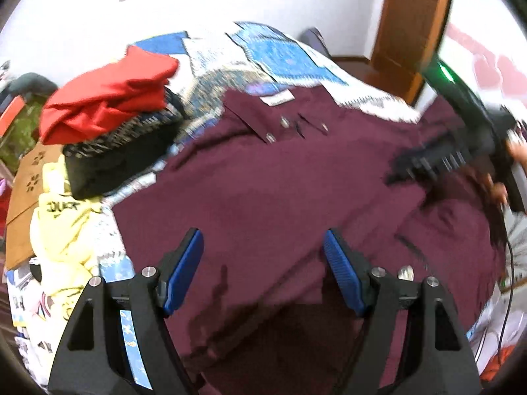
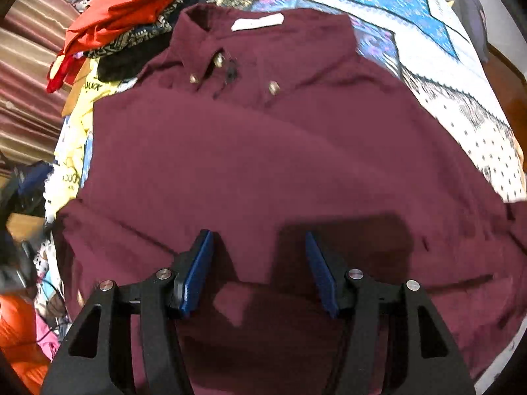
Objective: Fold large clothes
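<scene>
A: Left wrist view: the left gripper (image 1: 263,247) hangs released, jaws wide apart, nothing between them. The shirt (image 1: 280,197) lies spread ahead of and under it on the quilt (image 1: 290,56).

B: Right wrist agrees. The right gripper (image 2: 258,247) is also released, holding nothing, with the shirt (image 2: 263,164) flat below and its collar (image 2: 210,33) far ahead.

A: Which step, would you say?

B: Laid out, no fold made yet, I'd judge. We're between grasps.

A: Next move?

B: Probably each gripper drops to a side edge or sleeve, pinches one cloth layer, and carries it toward the middle.

A: The stack (image 1: 108,115) sits ahead-left of mine, beside the shirt. Keep clear of it.
</scene>
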Motion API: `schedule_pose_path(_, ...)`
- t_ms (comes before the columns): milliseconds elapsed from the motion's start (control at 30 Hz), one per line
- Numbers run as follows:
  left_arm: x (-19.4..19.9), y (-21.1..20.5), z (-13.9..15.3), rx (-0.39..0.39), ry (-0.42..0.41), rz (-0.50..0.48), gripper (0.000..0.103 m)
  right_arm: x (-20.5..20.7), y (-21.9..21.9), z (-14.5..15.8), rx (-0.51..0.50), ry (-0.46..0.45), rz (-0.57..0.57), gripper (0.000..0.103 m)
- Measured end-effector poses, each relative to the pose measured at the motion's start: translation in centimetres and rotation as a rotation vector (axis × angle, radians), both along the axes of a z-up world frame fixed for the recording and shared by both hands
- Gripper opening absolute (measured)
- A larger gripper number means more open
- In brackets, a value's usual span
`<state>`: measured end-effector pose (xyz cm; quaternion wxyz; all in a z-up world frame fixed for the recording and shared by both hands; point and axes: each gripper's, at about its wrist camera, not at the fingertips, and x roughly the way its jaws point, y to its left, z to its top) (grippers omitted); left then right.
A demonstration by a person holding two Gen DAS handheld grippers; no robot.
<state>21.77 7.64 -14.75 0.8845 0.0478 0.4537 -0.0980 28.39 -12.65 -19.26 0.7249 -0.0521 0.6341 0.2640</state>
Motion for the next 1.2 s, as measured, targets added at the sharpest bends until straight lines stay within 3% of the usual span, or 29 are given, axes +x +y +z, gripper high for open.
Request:
schedule_pose_path(67, 0.8, 0.4, 0.3, 0.011, -0.014, 0.029, 0.082, -1.4, -1.4, 0.1, -0.008, -0.004, -0.015, 0.054)
schedule_pose_path(200, 2.6, 0.2, -0.9, 0.029, 0.011, 0.05, 0.082, -3.1, -3.9, 0.2, 0.066, 0.031, -0.087, 0.054)
schedule_pose_path(400, 4.2, -1.2, -5.1, 0.055, 0.121, 0.036, 0.082, -4.6, -6.9, 0.8, 0.114, 0.028, -0.172, 0.054)
schedule_pose_path(567, 3.2, -2.0, -4.9, 0.049, 0.11, 0.001, 0.082, -5.1, -10.6, 2.5, 0.121, 0.007, -0.261, 0.054)
schedule_pose_path(633, 2.8, -2.5, -4.7, 0.059, 0.106, -0.012, 0.082, -4.6, -11.1, 2.7, 0.172, 0.021, -0.311, 0.054)
schedule_pose_path(733, 2.4, -3.0, -4.6, 0.084, 0.089, -0.019, 0.082, -3.7, -11.1, 2.9, 0.109, -0.033, -0.442, 0.054)
schedule_pose_path(933, 2.1, -3.1, -4.6, 0.07, 0.084, -0.011, 0.082, -2.1, -13.5, 0.6, 0.075, -0.01, -0.606, 0.054)
schedule_pose_path(1200, 1.8, -3.1, -4.5, 0.056, 0.081, -0.019, 0.082, -0.5, -14.9, -2.0, 0.145, 0.078, -0.767, 0.057)
